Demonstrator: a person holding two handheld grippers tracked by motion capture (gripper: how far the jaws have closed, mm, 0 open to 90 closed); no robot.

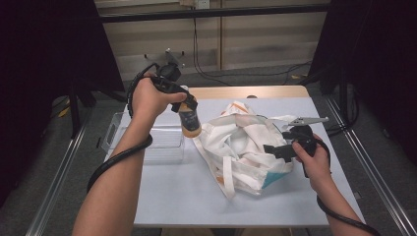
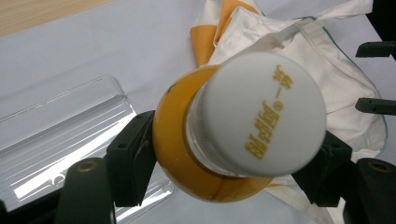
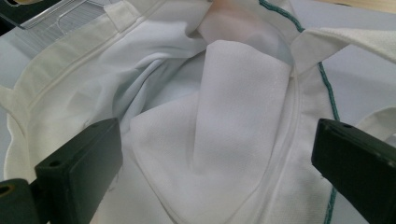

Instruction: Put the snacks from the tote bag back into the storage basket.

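My left gripper (image 1: pixel 185 105) is shut on a bottle of orange drink (image 1: pixel 190 120) with a white cap, held in the air between a clear tray and a cloth bag. In the left gripper view the bottle's cap (image 2: pixel 261 112) faces the camera, and the black jaws press on the orange body (image 2: pixel 170 140) from both sides. A crumpled white tote bag (image 1: pixel 243 145) with orange and teal trim lies mid-table. My right gripper (image 1: pixel 276 150) is open at the bag's right edge. Seen from the right gripper view, the bag's white cloth (image 3: pixel 219 121) lies between its wide-apart jaws.
A clear plastic tray (image 1: pixel 162 140) sits on the table's left part, below and left of the bottle. The pale table top (image 1: pixel 187 196) has bare room in front. Metal rails and dark curtains flank the table, and its wooden far edge (image 1: pixel 246 91) lies behind the bag.
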